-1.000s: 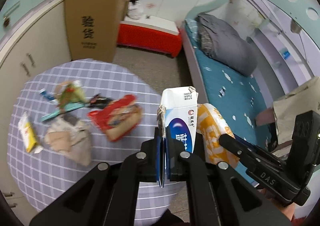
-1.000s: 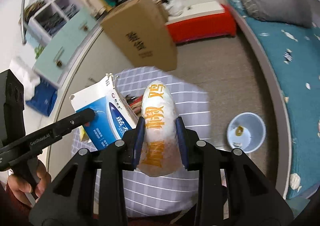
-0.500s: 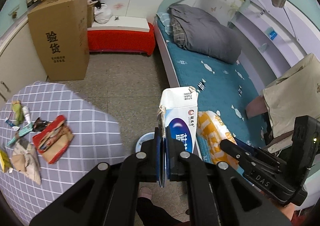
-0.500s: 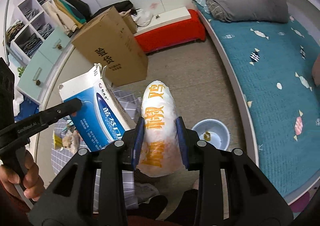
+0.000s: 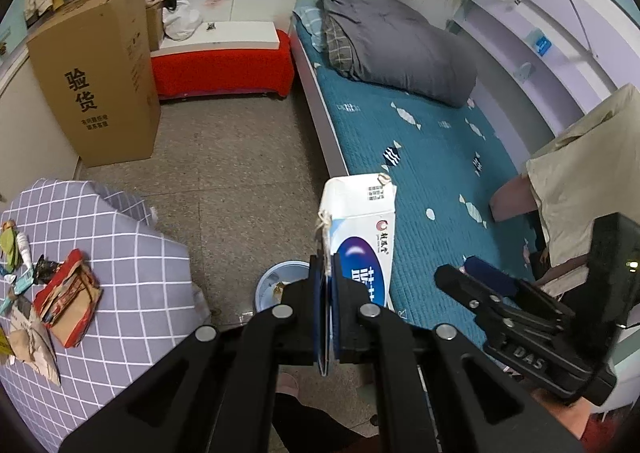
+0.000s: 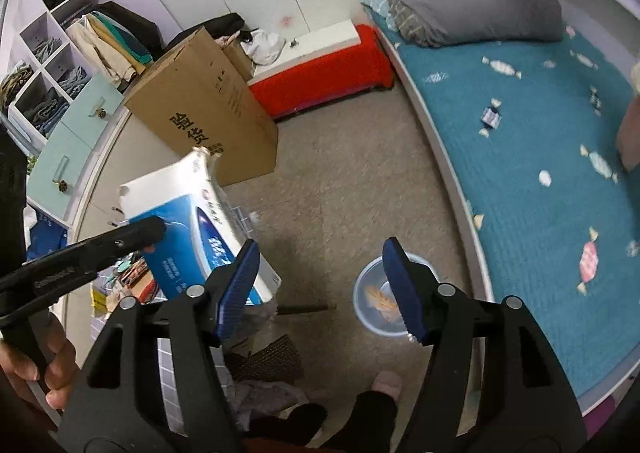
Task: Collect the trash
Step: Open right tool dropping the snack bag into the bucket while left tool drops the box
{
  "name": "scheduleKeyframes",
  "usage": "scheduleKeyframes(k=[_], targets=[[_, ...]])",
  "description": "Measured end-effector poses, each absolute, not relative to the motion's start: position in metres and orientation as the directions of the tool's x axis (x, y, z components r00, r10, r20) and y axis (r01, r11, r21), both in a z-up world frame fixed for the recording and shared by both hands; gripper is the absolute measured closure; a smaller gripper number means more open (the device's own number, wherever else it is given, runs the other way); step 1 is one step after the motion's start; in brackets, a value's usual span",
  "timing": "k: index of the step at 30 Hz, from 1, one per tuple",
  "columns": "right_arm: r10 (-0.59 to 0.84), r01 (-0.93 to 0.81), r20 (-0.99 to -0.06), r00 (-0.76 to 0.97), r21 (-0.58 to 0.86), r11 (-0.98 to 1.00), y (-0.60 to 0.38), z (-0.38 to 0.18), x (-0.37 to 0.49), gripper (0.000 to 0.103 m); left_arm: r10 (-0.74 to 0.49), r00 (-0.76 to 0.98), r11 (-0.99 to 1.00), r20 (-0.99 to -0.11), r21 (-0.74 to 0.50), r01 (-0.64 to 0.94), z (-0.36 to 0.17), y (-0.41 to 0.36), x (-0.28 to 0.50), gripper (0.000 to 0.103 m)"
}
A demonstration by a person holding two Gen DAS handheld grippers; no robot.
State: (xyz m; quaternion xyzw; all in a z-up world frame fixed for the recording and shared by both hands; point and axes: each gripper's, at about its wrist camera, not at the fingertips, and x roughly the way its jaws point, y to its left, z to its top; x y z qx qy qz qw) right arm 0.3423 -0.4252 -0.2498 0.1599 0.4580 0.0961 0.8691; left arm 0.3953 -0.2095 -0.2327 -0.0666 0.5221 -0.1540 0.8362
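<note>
The left tool [image 5: 328, 289] clamps the upright carton [image 5: 362, 229], with the bin [image 5: 266, 287] just lower left of it; the right tool [image 6: 320, 285] is opening, nothing between its jaws.

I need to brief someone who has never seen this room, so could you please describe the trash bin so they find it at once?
Start at the bed with the teal cover. On the speckled floor beside its edge stands the trash bin, a small round pale-blue tub. It is the only round container on the floor, with an orange wrapper inside.
</note>
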Motion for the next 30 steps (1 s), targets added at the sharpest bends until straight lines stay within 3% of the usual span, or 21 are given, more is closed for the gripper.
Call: scheduleKeyframes(k=[20, 23, 24, 25, 26, 27, 30], targets=[[0.228, 0.002, -0.701, 0.676, 0.311, 0.950, -0.462, -0.223, 0.334, 0.037, -0.365, 0.368, 0.921, -0.855, -0.273, 0.277, -0.240, -0.271, 0.416, 0.098], [0.219, 0.007, -0.689, 0.691, 0.309, 0.951, -0.468, -0.220, 0.333, 0.037, -0.381, 0.380, 0.913, -0.843, -0.280, 0.295, -0.236, -0.278, 0.416, 0.094], [0.218, 0.010, -0.687, 0.693, 0.311, 0.950, -0.470, -0.220, 0.333, 0.037, -0.389, 0.379, 0.910, -0.840, -0.286, 0.300, -0.236, -0.280, 0.416, 0.085], [0.214, 0.015, -0.687, 0.694, 0.311, 0.950, -0.472, -0.220, 0.332, 0.037, -0.393, 0.373, 0.908, -0.840, -0.292, 0.300, -0.237, -0.280, 0.418, 0.059], [0.211, 0.021, -0.687, 0.695, 0.313, 0.949, -0.474, -0.220, 0.332, 0.037, -0.391, 0.368, 0.910, -0.844, -0.294, 0.292, -0.238, -0.281, 0.419, 0.046], [0.213, 0.024, -0.687, 0.695, 0.318, 0.948, -0.475, -0.220, 0.332, 0.037, -0.378, 0.381, 0.918, -0.844, -0.286, 0.276, -0.238, -0.280, 0.418, 0.040], [0.211, 0.026, -0.688, 0.695, 0.318, 0.948, -0.476, -0.220, 0.331, 0.037, -0.374, 0.376, 0.920, -0.848, -0.289, 0.265, -0.239, -0.277, 0.417, 0.040]])
